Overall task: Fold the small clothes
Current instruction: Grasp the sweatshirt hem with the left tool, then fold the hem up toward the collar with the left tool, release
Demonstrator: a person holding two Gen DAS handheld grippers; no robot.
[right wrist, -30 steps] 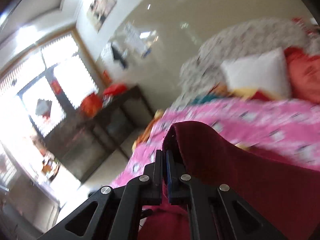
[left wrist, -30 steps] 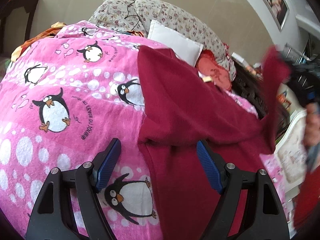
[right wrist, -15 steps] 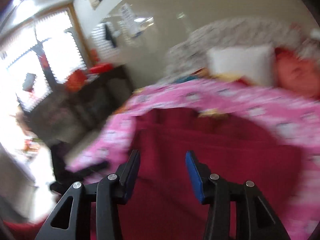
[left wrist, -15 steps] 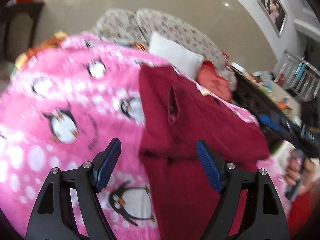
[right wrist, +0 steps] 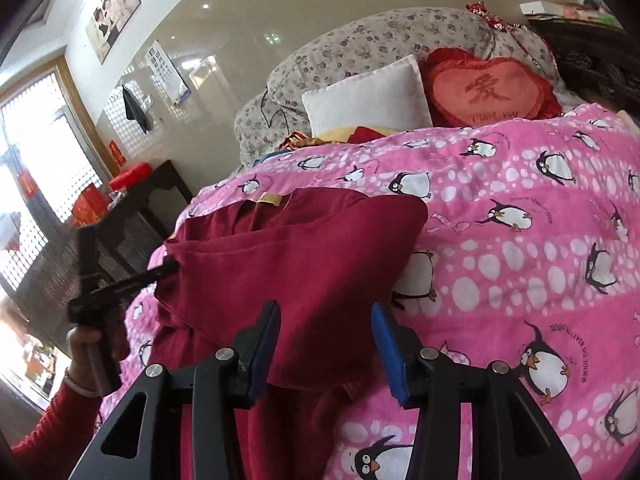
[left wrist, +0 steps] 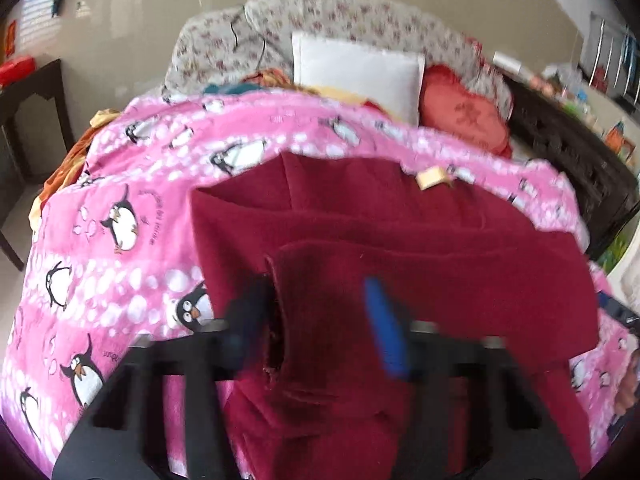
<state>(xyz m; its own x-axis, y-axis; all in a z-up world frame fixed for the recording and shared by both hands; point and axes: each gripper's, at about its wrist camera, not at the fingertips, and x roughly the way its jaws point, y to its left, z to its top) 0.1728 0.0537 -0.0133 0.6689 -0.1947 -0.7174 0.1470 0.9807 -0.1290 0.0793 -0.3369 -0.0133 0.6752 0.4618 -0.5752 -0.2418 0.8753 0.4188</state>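
A dark red garment [left wrist: 400,248] lies on the pink penguin blanket [left wrist: 132,184], with a sleeve folded across its body. My left gripper [left wrist: 320,328] is open, blurred by motion, its jaws either side of the folded sleeve's cuff [left wrist: 280,320]. In the right wrist view the same garment [right wrist: 296,252] lies left of centre. My right gripper [right wrist: 324,344] is open and empty just above the garment's near edge. The left gripper also shows in the right wrist view [right wrist: 168,268], at the garment's left edge.
A white pillow [left wrist: 356,68], a red heart cushion [right wrist: 492,92] and a floral quilt [left wrist: 320,16] lie at the head of the bed. A dark wooden table [right wrist: 132,208] stands to the left. A dark bed frame [left wrist: 576,160] runs along the right.
My right gripper opened, let go of the red sleeve and drew back. The sleeve now lies folded across the garment. My left gripper has moved onto the sleeve's cuff.
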